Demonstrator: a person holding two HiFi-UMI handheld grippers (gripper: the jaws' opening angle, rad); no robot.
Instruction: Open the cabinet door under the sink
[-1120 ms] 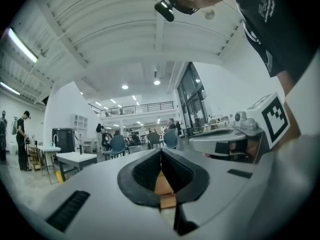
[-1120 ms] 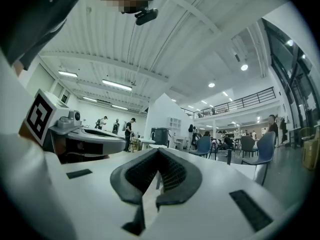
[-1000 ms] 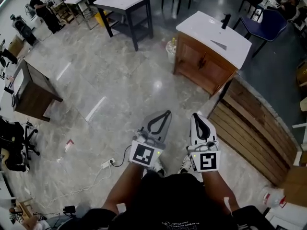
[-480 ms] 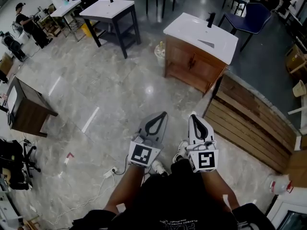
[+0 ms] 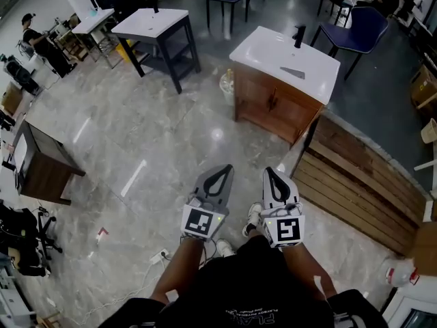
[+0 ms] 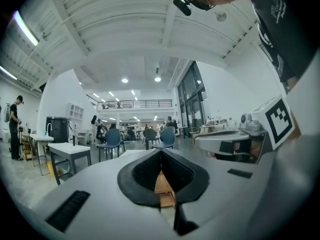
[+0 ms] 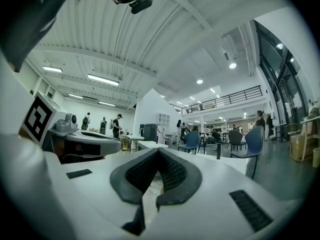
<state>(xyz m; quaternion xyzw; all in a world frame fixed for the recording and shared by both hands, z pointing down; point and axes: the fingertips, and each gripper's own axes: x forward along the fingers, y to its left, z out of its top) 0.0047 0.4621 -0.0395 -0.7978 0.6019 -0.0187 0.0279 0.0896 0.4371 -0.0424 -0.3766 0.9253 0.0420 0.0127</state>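
Workshop floor [image 5: 157, 135] of polished grey stone, viewed steeply from head height. Held level and side by side low in frame: left hand-held gripper [image 5: 220, 174] and right hand-held gripper [image 5: 270, 175], marker cubes nearest the body, forearms behind. Shut on nothing, jaws meeting tip to tip, with only an empty padded loop behind the tips in each gripper view.

Ahead, well apart from both: wooden cabinet [image 5: 249, 91] under white sink [image 5: 283, 57], standing on the floor in the upper middle of the head view. Cabinet doors [image 5: 276, 108] closed, flush with the front. Black faucet [image 5: 298, 36] upright at the sink's far edge. Also glimpsed as a strip of brown wood through the left loop in the left gripper view.

Just beside the cabinet, to the right: slatted wooden panel [image 5: 358, 183]. Farther back on the left: second washstand [image 5: 153, 22], white top on dark frame. Beyond the sink: blue chairs [image 5: 365, 22]. At far left: dark wooden cupboard [image 5: 41, 162]. Toward the lower left: white power strip [image 5: 162, 256] with trailing cable. Between the two grippers, down on the floor: white shoes [image 5: 254, 215].
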